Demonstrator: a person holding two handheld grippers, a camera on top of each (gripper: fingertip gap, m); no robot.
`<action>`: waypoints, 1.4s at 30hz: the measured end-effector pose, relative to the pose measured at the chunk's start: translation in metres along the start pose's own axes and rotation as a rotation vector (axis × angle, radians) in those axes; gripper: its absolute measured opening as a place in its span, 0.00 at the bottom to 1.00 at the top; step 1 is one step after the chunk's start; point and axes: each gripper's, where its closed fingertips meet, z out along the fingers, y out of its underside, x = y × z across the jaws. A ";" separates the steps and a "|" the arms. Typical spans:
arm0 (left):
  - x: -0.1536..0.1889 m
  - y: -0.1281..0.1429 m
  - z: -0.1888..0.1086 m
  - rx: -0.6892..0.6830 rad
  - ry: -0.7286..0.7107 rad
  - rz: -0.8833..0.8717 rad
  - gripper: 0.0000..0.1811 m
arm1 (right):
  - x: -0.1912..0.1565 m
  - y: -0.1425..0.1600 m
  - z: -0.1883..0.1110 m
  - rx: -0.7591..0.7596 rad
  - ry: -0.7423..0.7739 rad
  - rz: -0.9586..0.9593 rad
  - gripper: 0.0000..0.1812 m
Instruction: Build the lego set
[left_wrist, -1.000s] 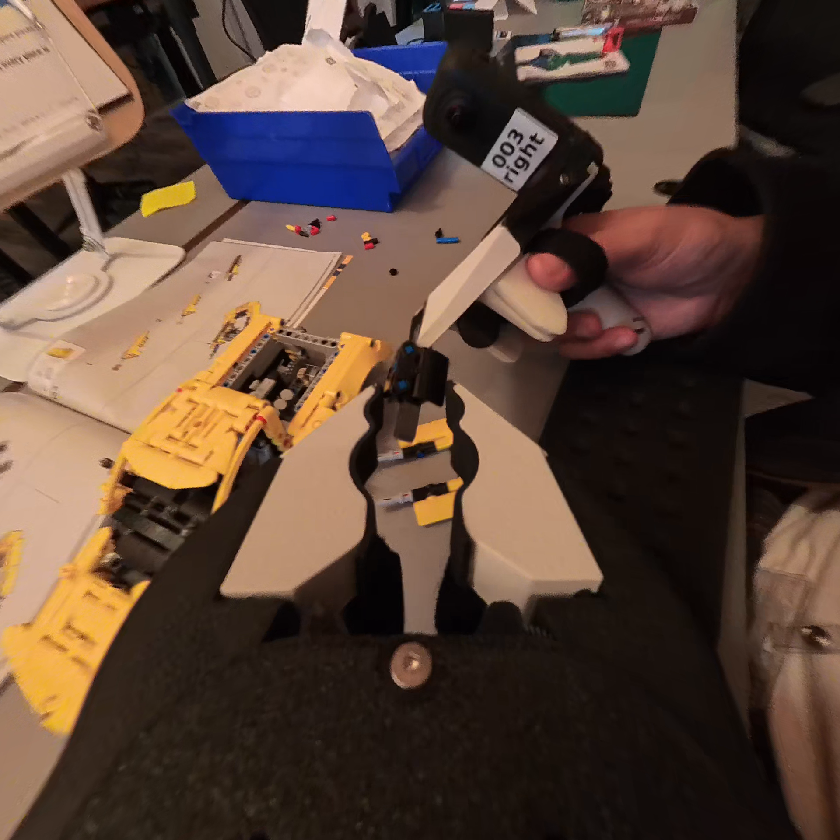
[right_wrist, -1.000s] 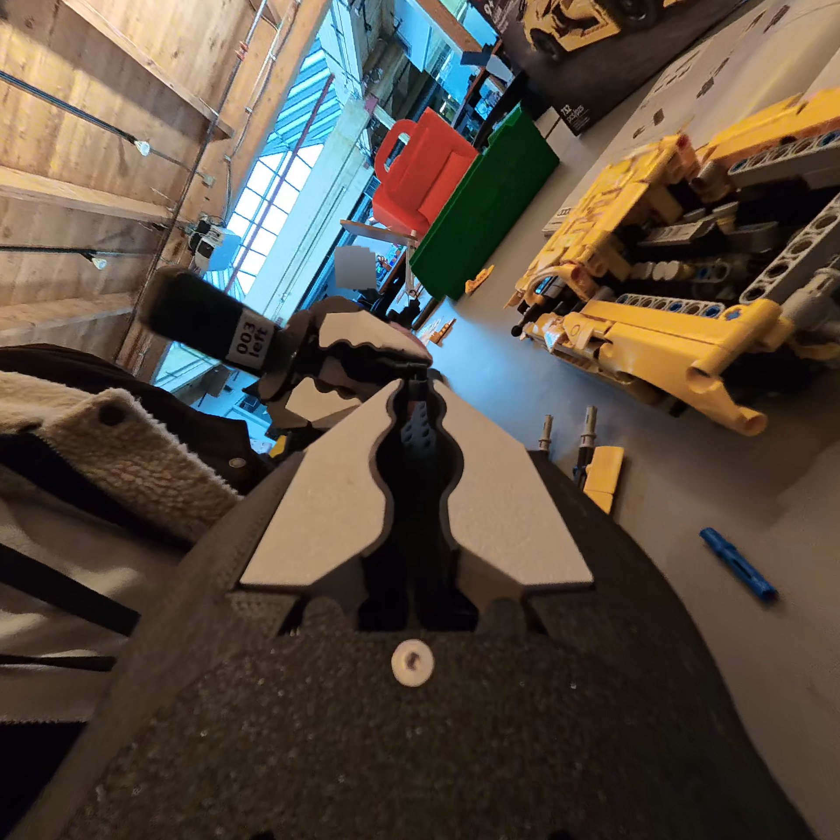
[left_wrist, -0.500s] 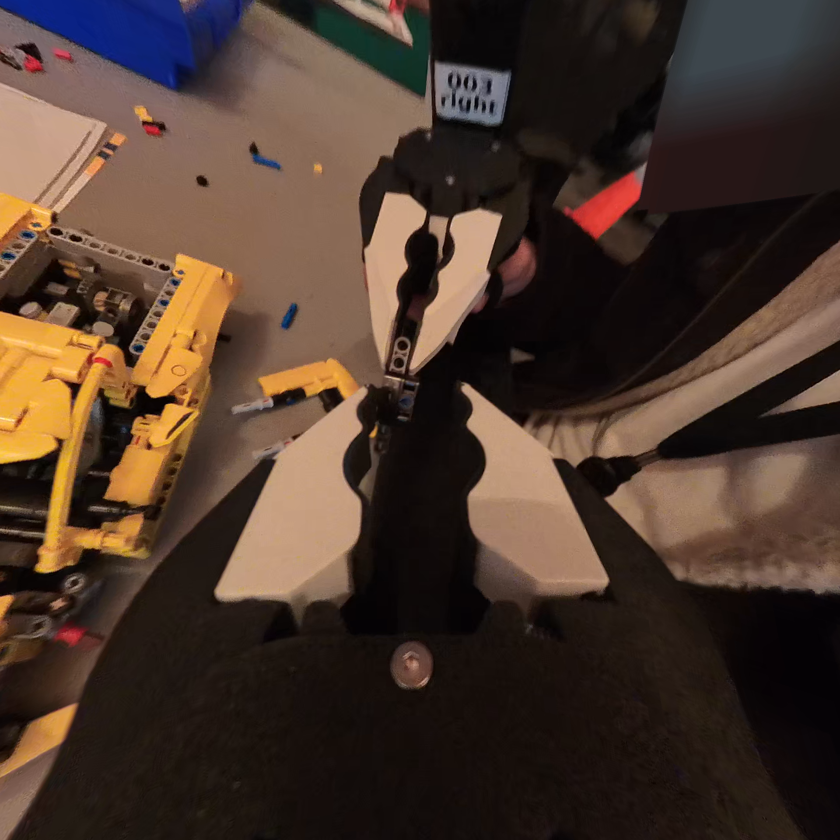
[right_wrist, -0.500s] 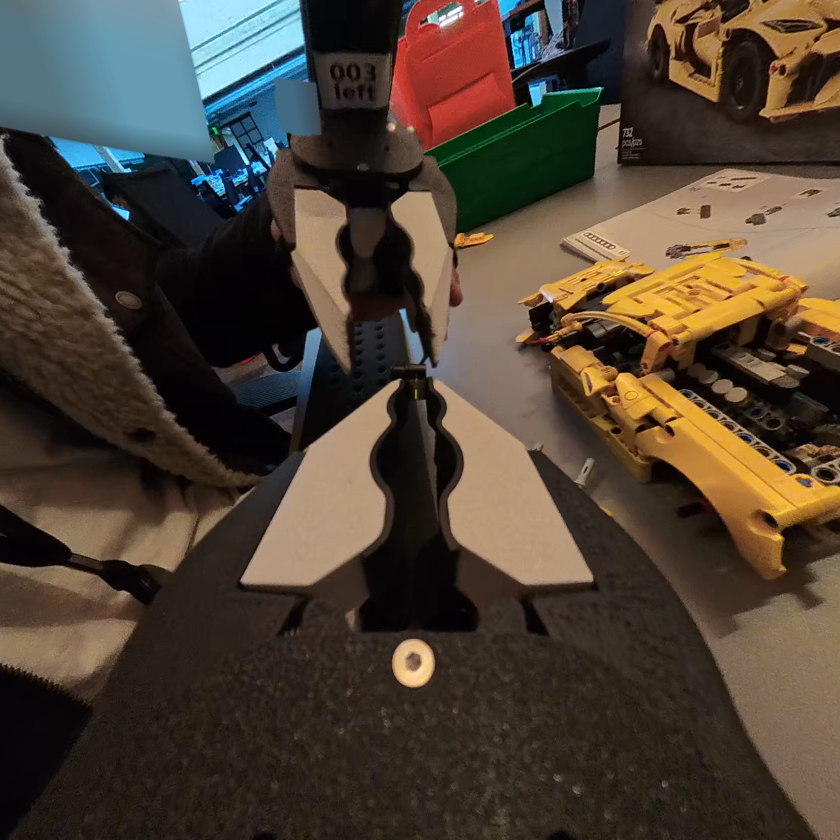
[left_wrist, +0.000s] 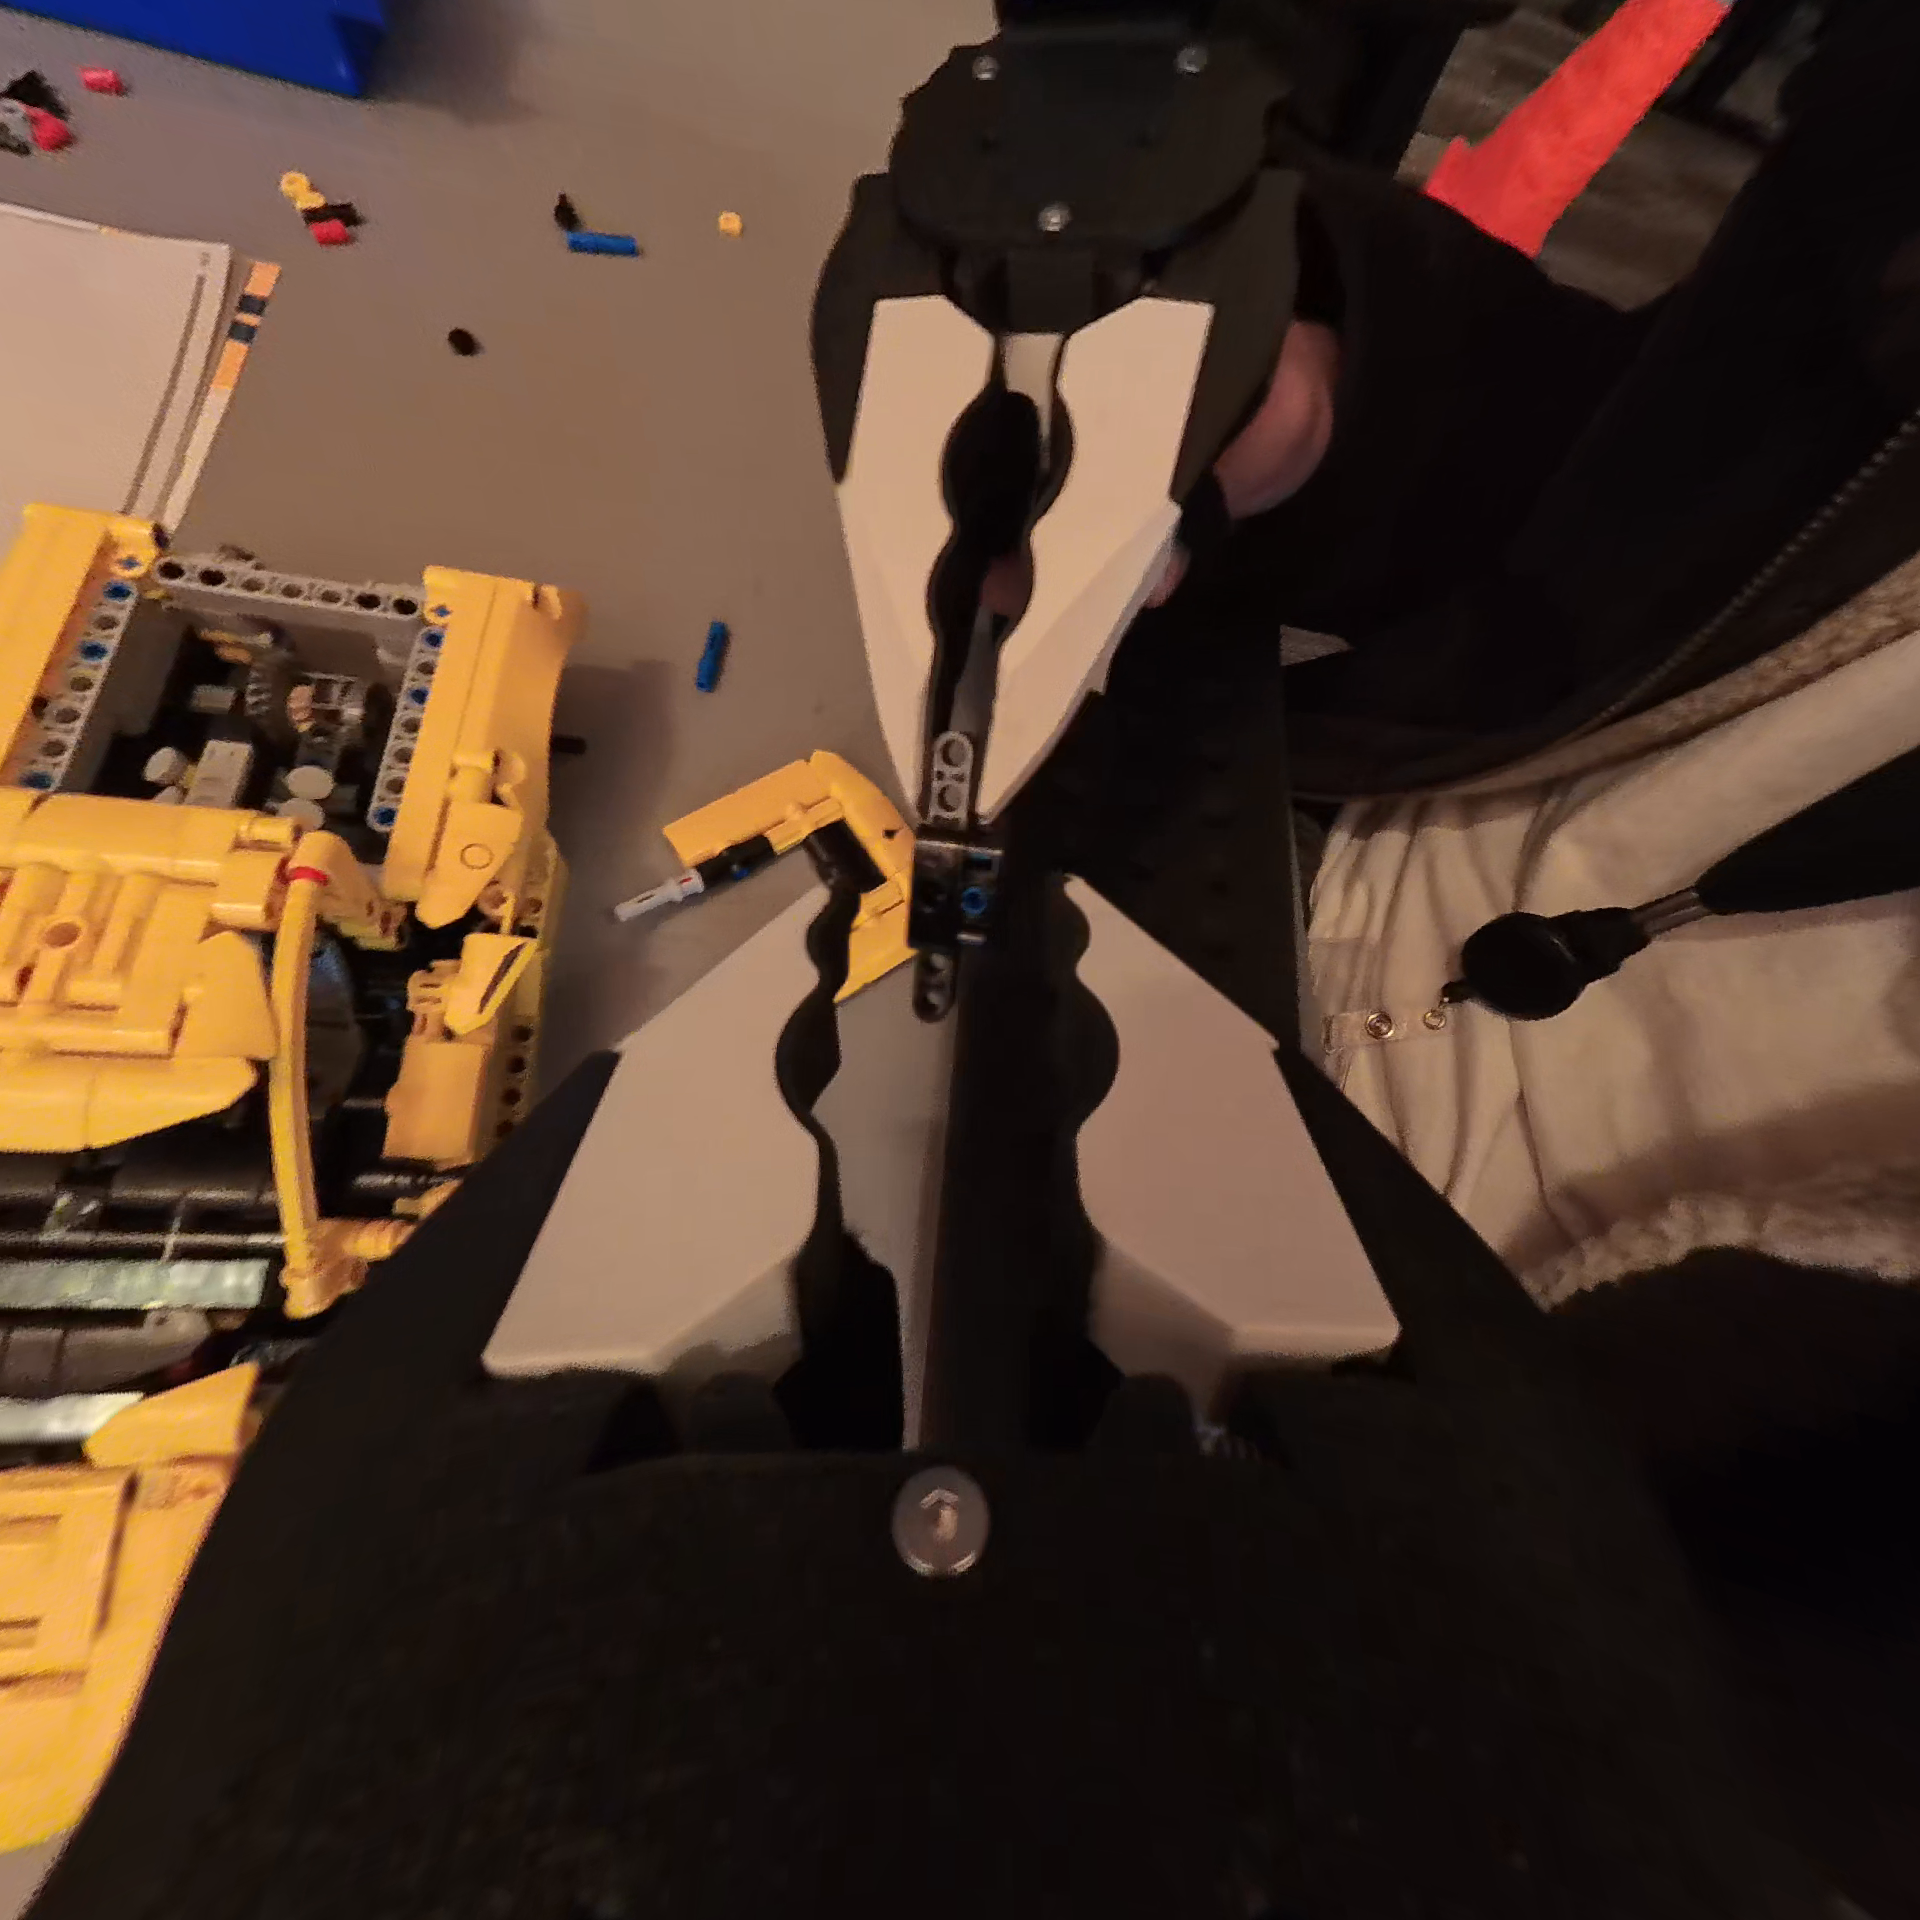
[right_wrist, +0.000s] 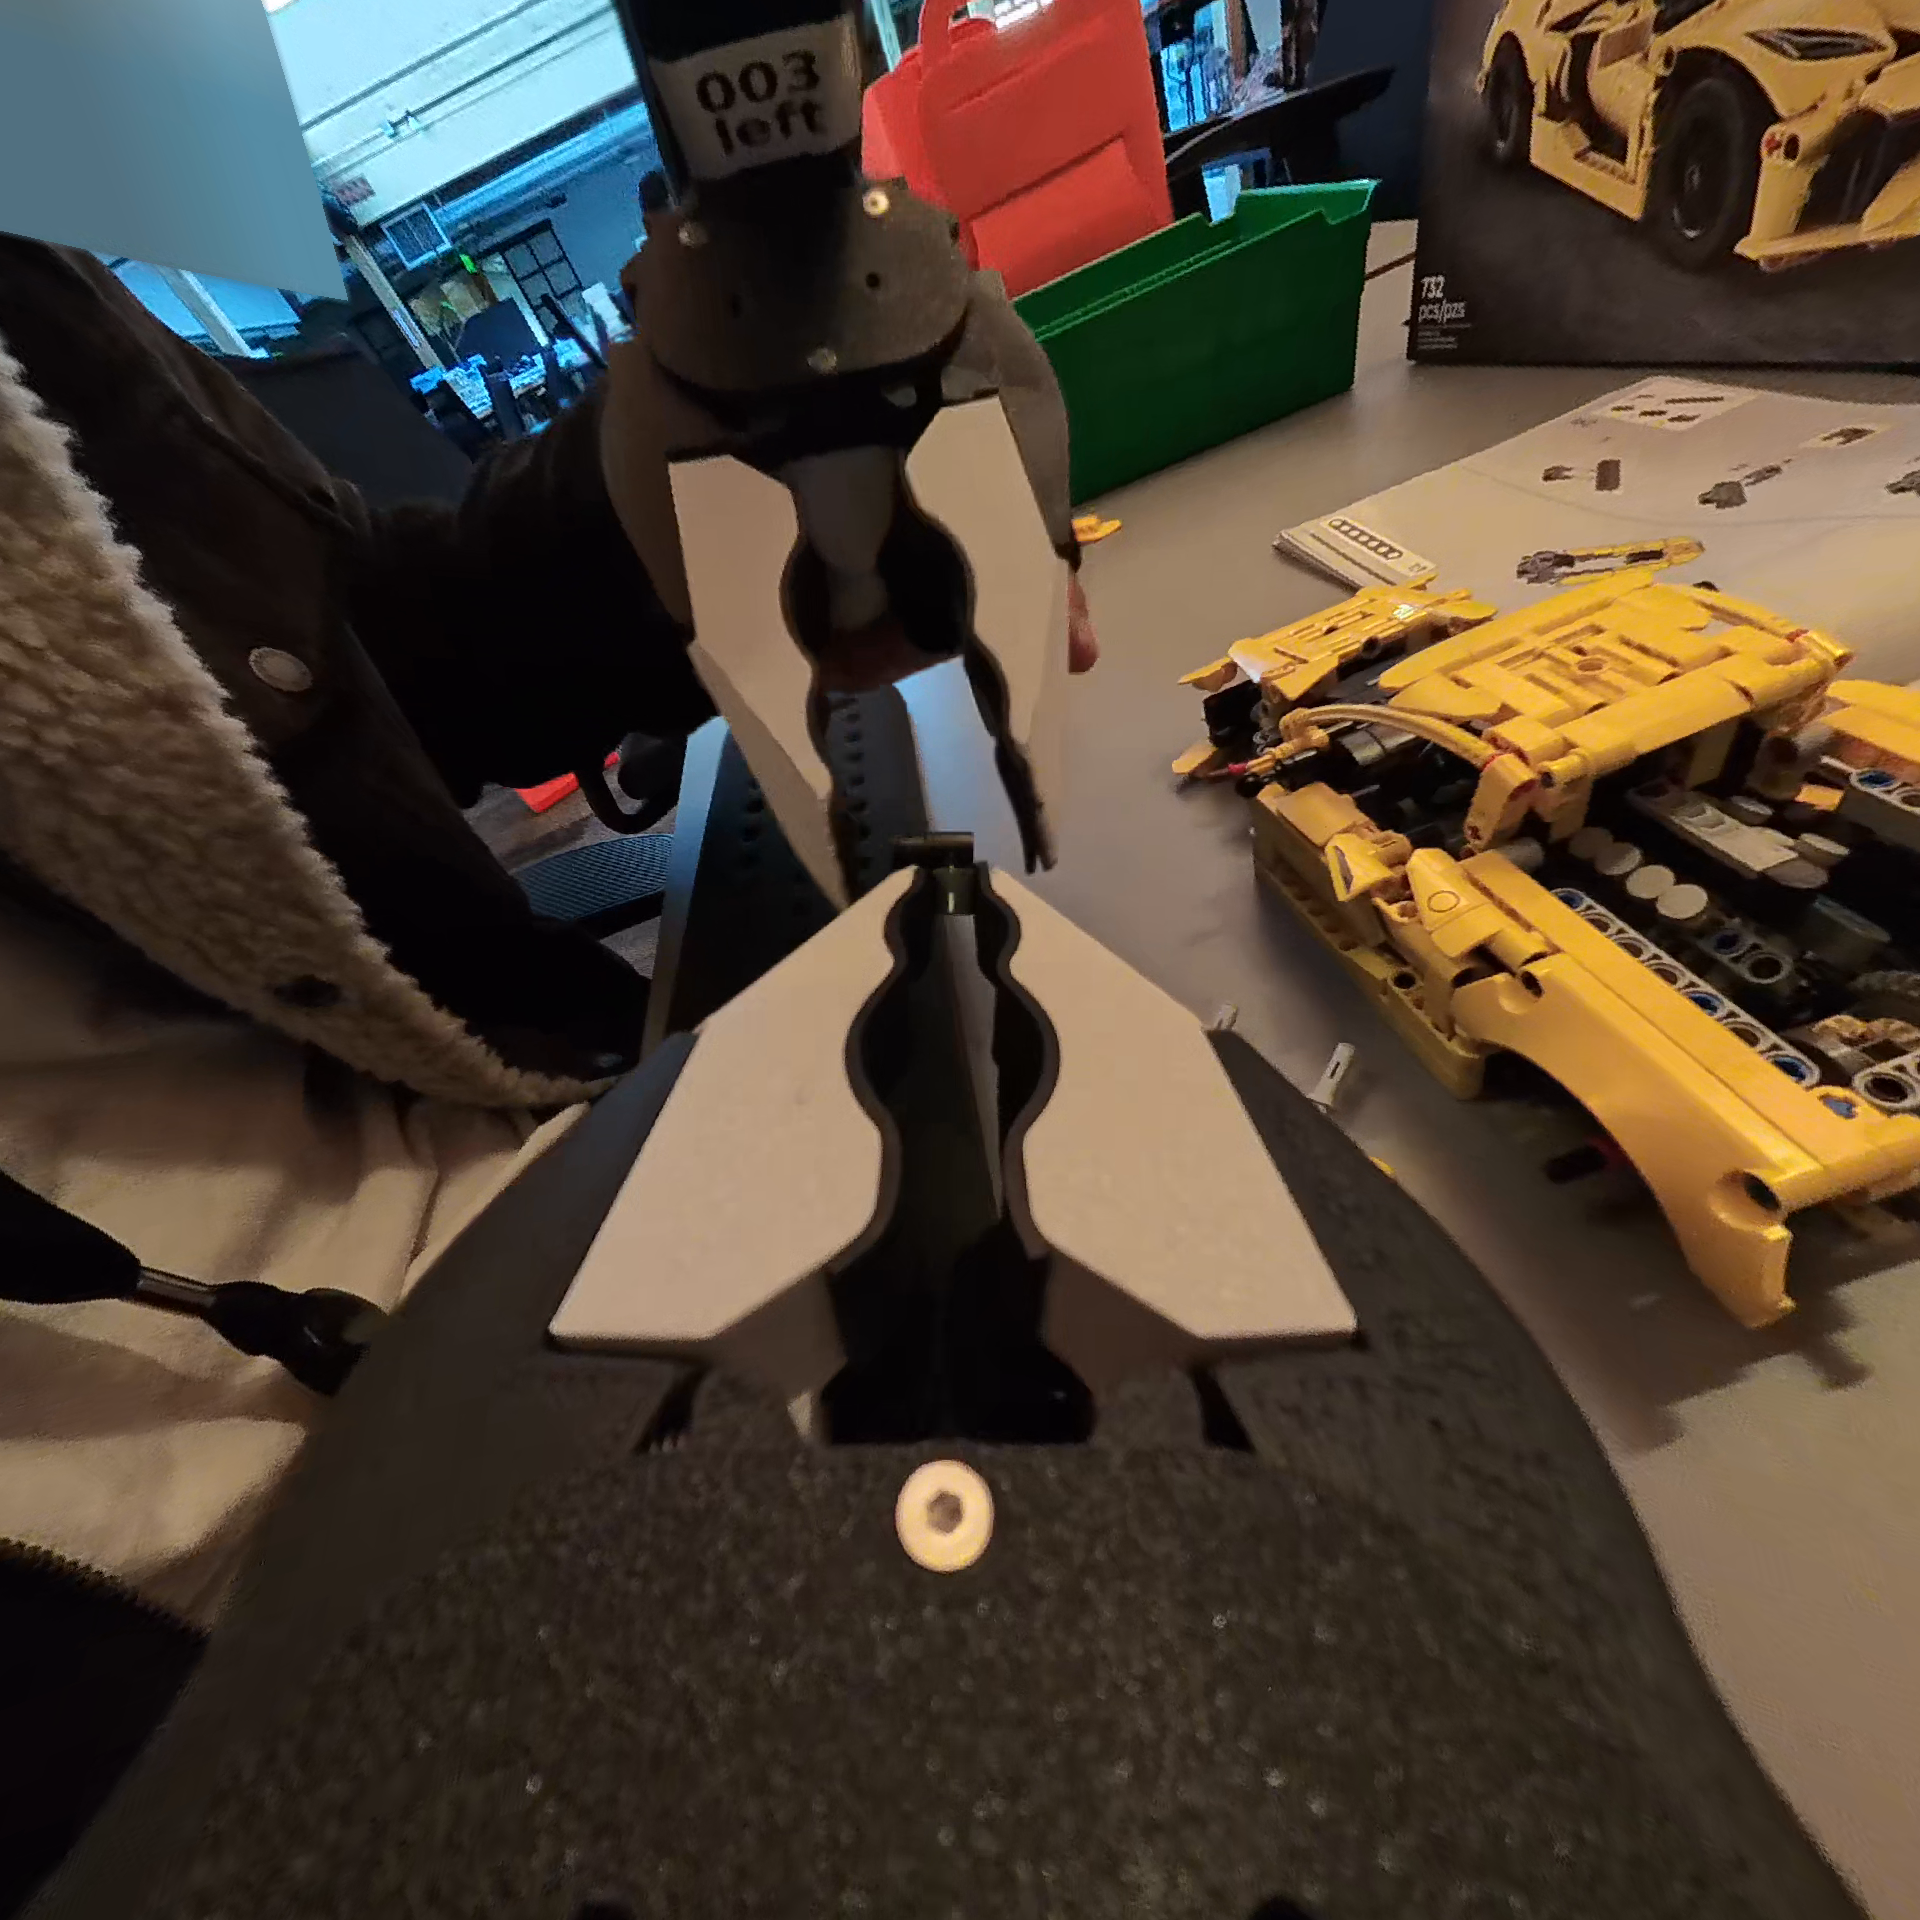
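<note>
My right gripper (right_wrist: 951, 883) is shut on a thin black Lego beam (left_wrist: 953, 774) that carries a black block with blue pins (left_wrist: 951, 894). In the left wrist view the right gripper (left_wrist: 953, 816) comes in from above, tip to tip with my left gripper (left_wrist: 935, 904). The left gripper is open. The block stands between its fingers (left_wrist: 727, 1039) with a gap on each side. In the right wrist view the left gripper (right_wrist: 940, 868) hangs open just beyond the beam's end (right_wrist: 935, 852). The yellow Lego car (left_wrist: 208, 935) lies on the grey table (left_wrist: 623, 436), and also shows in the right wrist view (right_wrist: 1558, 883).
A small yellow sub-assembly (left_wrist: 790, 821) and a blue pin (left_wrist: 712, 655) lie by the car. Loose small parts (left_wrist: 597, 241) and an instruction booklet (right_wrist: 1662, 457) lie farther off. A green bin (right_wrist: 1195, 332), the set's box (right_wrist: 1662, 177) and a red bag (right_wrist: 1029, 135) stand behind. A person's jacket (left_wrist: 1558, 1039) is close on the right. Both grippers' tips are close together, under 4 cm apart.
Both grippers swung from over the car to face each other near the table's edge. My left jaws opened wider around the black piece, which stays in the right gripper.
</note>
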 end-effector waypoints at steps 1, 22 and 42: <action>0.003 0.000 0.002 0.004 0.006 0.013 0.21 | 0.000 0.000 0.000 -0.002 0.001 0.001 0.04; -0.071 0.041 0.002 0.195 -0.137 -0.424 0.10 | 0.079 0.076 -0.042 -0.438 0.342 0.277 0.15; -0.056 0.051 0.039 0.061 -0.075 -0.379 0.09 | 0.059 0.046 -0.029 -0.053 0.205 0.844 0.23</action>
